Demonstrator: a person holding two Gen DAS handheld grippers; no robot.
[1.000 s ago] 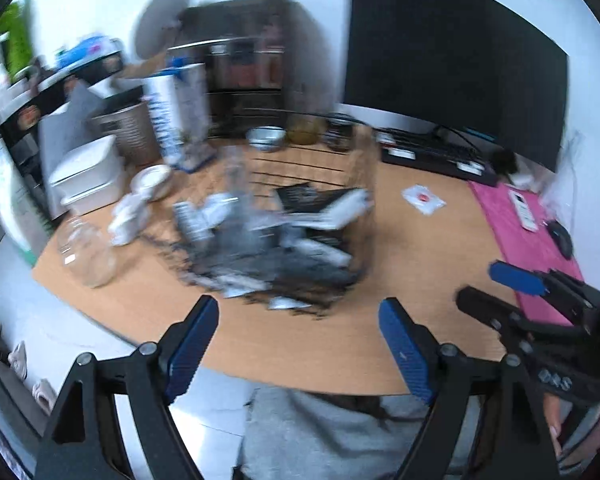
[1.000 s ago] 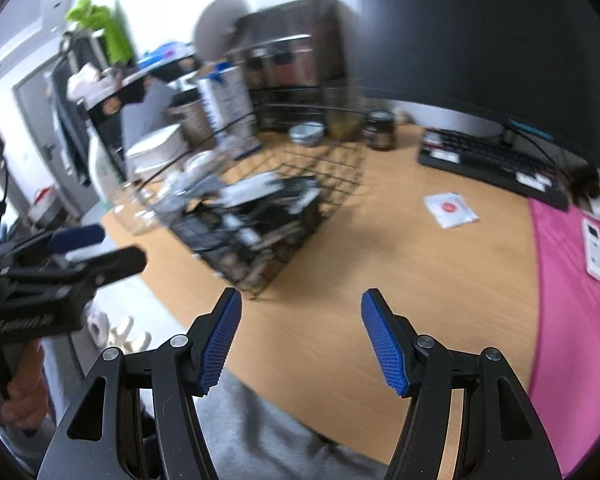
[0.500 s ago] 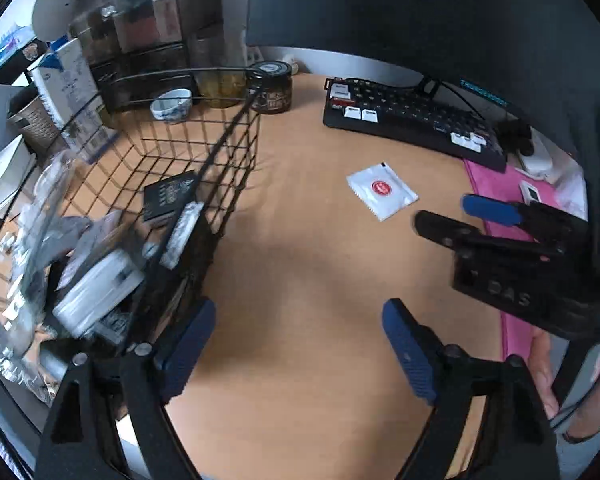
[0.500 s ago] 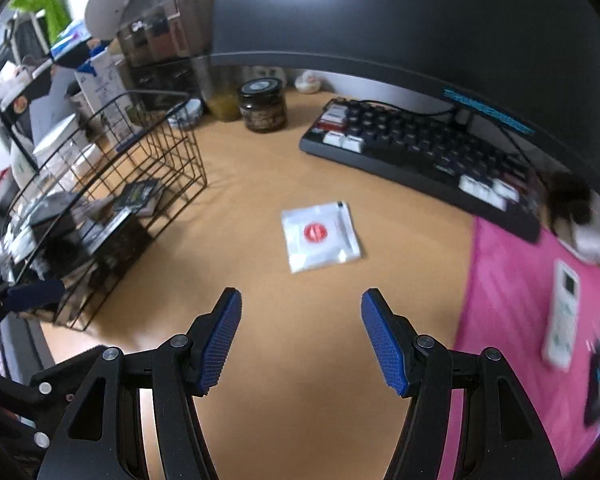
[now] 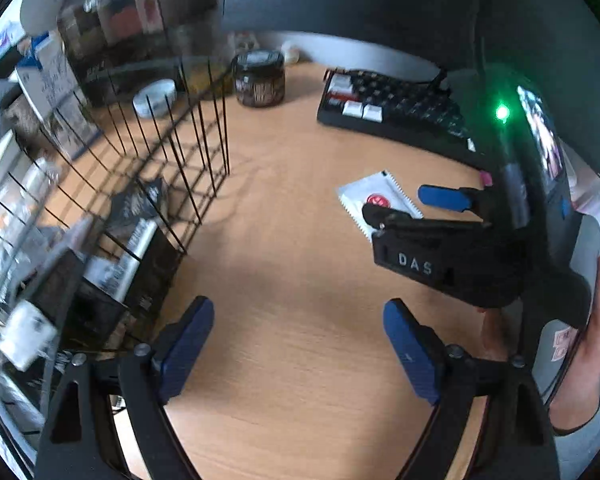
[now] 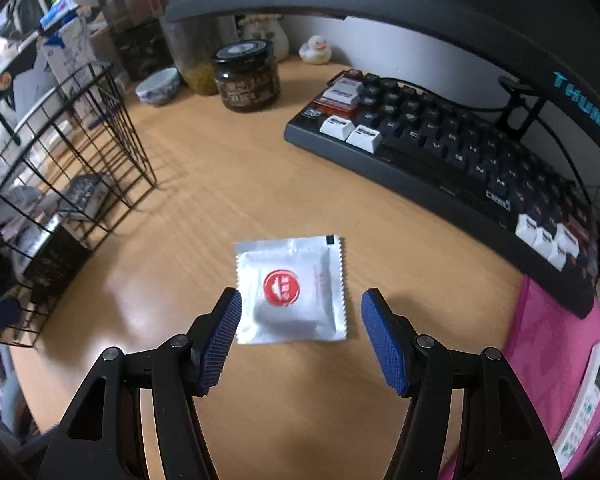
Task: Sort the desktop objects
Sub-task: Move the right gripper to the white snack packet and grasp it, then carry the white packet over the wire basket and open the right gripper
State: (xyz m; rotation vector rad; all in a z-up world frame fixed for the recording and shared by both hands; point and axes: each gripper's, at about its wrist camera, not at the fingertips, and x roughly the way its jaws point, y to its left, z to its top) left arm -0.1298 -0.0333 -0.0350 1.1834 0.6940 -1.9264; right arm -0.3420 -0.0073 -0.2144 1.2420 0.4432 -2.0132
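A white foil sachet with a red round logo point(image 6: 290, 290) lies flat on the wooden desk. My right gripper point(image 6: 300, 322) is open, its blue pads on either side of the sachet's near edge, just above it. The sachet also shows in the left wrist view point(image 5: 374, 196), partly hidden by the right gripper point(image 5: 416, 208). My left gripper point(image 5: 298, 330) is open and empty over bare desk, beside a black wire basket point(image 5: 172, 184) that holds several packets and boxes. The basket also shows in the right wrist view point(image 6: 100, 152).
A dark keyboard point(image 6: 440, 148) lies under a monitor at the back. A dark jar point(image 6: 246, 76), a small bowl point(image 6: 158, 86) and a rubber duck point(image 6: 316, 50) stand behind. A pink mat point(image 6: 540, 340) with a white remote point(image 6: 586, 404) is at the right.
Both grippers moved forward over the desk. The right one closed in on the sachet, which now lies between its pads. The basket shifted to the left of both views.
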